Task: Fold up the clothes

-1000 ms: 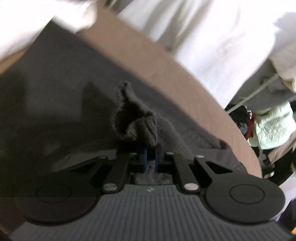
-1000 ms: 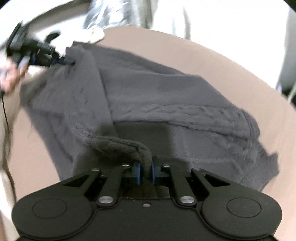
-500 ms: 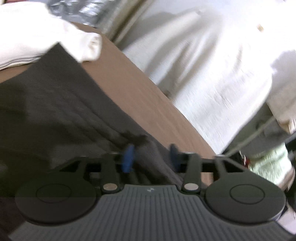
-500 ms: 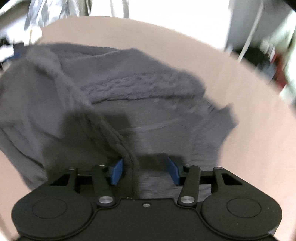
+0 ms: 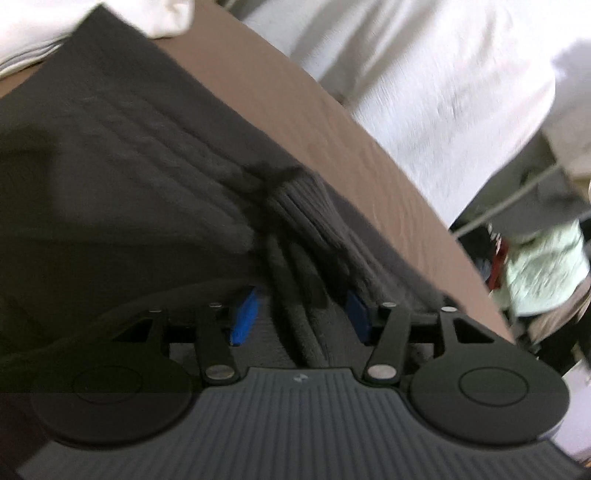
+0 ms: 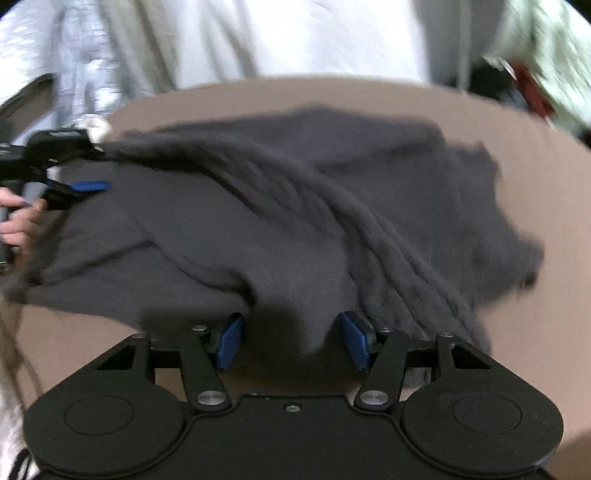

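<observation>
A dark grey knit sweater (image 6: 295, 206) lies in loose folds on a brown tabletop (image 6: 535, 177). It also shows in the left wrist view (image 5: 129, 173), with a ribbed cuff (image 5: 295, 206) lying on top. My left gripper (image 5: 301, 317) is open, its blue pads apart with sweater folds lying loose between them. My right gripper (image 6: 291, 339) is open at the sweater's near edge, and cloth sits loose between its pads. The left gripper also shows at the far left of the right wrist view (image 6: 88, 170), open over the sweater's far corner.
A white folded cloth (image 5: 74, 26) lies at the sweater's far end. White fabric (image 5: 424, 74) hangs past the table edge (image 5: 424, 206). Pale green clothing (image 5: 543, 269) and clutter sit beyond the table on the right.
Both grippers were shut on sweater folds a second ago. Both have opened and let the cloth drop. The sweater now lies lower and flatter on the table.
</observation>
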Demonstrator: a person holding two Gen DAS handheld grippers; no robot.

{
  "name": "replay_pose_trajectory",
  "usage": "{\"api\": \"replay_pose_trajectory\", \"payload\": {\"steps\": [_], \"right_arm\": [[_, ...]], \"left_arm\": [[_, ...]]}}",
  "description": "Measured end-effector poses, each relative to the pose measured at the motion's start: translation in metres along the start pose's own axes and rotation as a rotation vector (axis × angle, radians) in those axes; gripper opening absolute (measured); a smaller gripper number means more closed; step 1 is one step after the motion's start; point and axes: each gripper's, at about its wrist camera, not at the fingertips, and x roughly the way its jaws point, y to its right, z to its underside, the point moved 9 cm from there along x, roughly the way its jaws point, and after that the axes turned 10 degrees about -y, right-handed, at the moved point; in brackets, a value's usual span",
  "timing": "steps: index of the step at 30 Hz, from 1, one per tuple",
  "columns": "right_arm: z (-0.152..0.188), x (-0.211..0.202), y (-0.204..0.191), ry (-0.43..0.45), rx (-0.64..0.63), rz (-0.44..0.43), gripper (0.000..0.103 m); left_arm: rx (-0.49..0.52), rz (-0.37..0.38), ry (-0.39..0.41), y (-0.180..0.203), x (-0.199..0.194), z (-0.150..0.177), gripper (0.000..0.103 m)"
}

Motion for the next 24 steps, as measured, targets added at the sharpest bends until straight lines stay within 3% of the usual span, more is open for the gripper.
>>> {"api": "replay_pose_trajectory", "payload": {"steps": [2, 4, 6, 7, 8, 9, 10, 13, 14, 16, 19, 22, 23, 24], "right_arm": [[-0.005, 0.007, 0.000, 0.052, 0.021, -0.001, 0.065], [-0.016, 0.011, -0.009, 0.102, -0.022, -0.003, 0.080], [-0.023, 0.023, -0.011, 0.106, -0.079, 0.099, 0.076], [-0.025, 0.030, -0.010, 0.104, -0.105, 0.167, 0.051], [-0.025, 0.028, -0.011, 0.109, -0.131, 0.186, 0.037], [-0.025, 0.025, -0.012, 0.114, -0.157, 0.204, 0.009], [-0.024, 0.015, -0.013, 0.114, -0.164, 0.172, 0.007], [-0.022, -0.016, -0.017, 0.114, -0.187, 0.076, 0.007], [-0.018, -0.028, -0.019, 0.107, -0.221, 0.052, 0.007], [-0.011, -0.053, -0.022, 0.093, -0.290, 0.006, 0.007], [0.022, -0.039, -0.034, -0.103, -0.495, -0.033, 0.013], [0.029, -0.028, -0.034, -0.144, -0.523, 0.023, 0.035], [0.025, -0.033, -0.036, -0.134, -0.520, -0.003, 0.037], [0.018, -0.043, -0.033, -0.126, -0.521, -0.037, 0.047]], "left_arm": [[0.041, -0.025, 0.028, 0.007, 0.006, -0.002, 0.063], [0.075, -0.033, 0.072, 0.014, 0.008, -0.007, 0.067], [0.099, -0.046, 0.115, 0.016, 0.008, -0.013, 0.063], [0.108, -0.054, 0.127, 0.017, 0.009, -0.015, 0.042], [0.118, -0.057, 0.124, 0.017, 0.010, -0.016, 0.022], [0.111, -0.047, 0.108, 0.015, 0.010, -0.016, 0.008], [0.063, 0.011, 0.098, 0.013, 0.005, -0.015, 0.008], [-0.070, 0.152, 0.119, 0.007, -0.026, -0.021, 0.007], [-0.072, 0.159, 0.132, 0.007, -0.036, -0.022, 0.007], [-0.041, 0.137, 0.160, 0.010, -0.056, -0.022, 0.007], [-0.031, 0.088, 0.068, 0.008, -0.057, -0.007, 0.008], [0.000, -0.052, -0.022, -0.001, -0.037, 0.012, 0.009], [0.007, -0.081, -0.030, -0.003, -0.033, 0.013, 0.009], [0.009, -0.094, -0.031, -0.005, -0.031, 0.011, 0.009]]}}
